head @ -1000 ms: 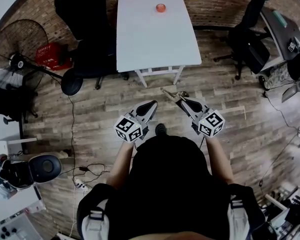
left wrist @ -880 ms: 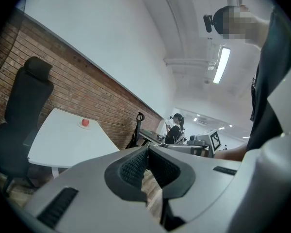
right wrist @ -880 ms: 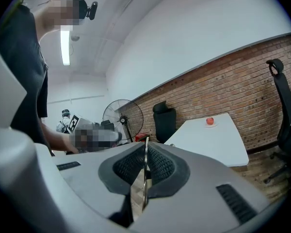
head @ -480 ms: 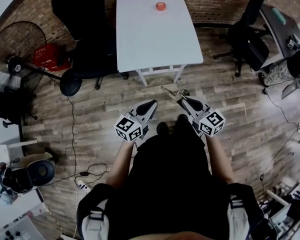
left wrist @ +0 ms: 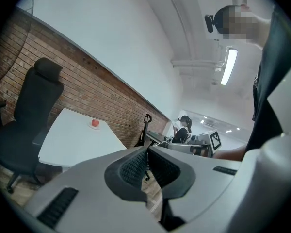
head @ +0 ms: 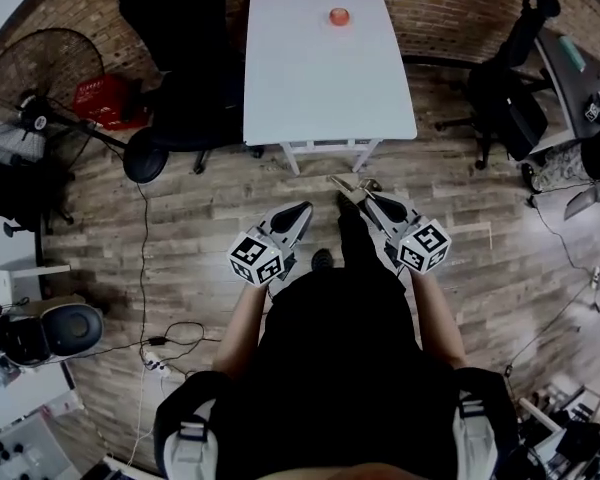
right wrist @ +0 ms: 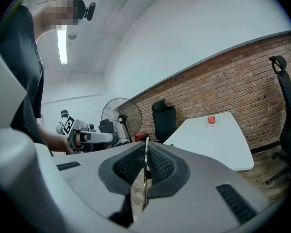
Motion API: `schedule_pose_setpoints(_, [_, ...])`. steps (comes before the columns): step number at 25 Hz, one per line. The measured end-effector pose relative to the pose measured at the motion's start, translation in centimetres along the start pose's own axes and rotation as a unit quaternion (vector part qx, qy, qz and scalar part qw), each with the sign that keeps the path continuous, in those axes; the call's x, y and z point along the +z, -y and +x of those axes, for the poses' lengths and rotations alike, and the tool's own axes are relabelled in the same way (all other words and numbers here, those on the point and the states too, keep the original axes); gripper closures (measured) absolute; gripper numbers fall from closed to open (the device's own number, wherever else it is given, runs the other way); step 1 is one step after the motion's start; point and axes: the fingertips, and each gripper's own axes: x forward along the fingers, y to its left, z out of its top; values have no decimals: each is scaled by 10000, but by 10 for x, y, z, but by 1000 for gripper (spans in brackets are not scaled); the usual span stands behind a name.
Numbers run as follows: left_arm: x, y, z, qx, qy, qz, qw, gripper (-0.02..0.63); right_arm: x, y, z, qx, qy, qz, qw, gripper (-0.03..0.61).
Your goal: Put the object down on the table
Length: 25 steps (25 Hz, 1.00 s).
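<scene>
- Strip of thin flat metal (right wrist: 138,192), pinched edge-on in the right tongs (head: 354,196), its tip poking out above the wooden floor (head: 210,208).
- We judge it light, stiff and slick; gripping its flat faces suits it.
- Left tongs (left wrist: 146,165) are closed, with nothing between.
- White tabletop (head: 320,78) stands well ahead, with a small red object (head: 339,16) near its far edge.

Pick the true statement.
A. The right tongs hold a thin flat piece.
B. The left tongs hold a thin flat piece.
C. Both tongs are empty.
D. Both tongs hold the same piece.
A: the right gripper view shows the right tongs shut on a thin flat piece, while the left tongs are shut with nothing between them.
</scene>
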Motion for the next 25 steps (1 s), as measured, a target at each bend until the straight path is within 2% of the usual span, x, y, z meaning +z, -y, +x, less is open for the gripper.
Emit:
schedule_pose_setpoints(12, [26,-43,40,373,-23,-108,9992,588,32,60,48,274,-80,101,9995,569])
schedule_pose_setpoints(25, [70,-87,127,592,3,-34,9982,588,74,148,90,605,-110,96,9981,569])
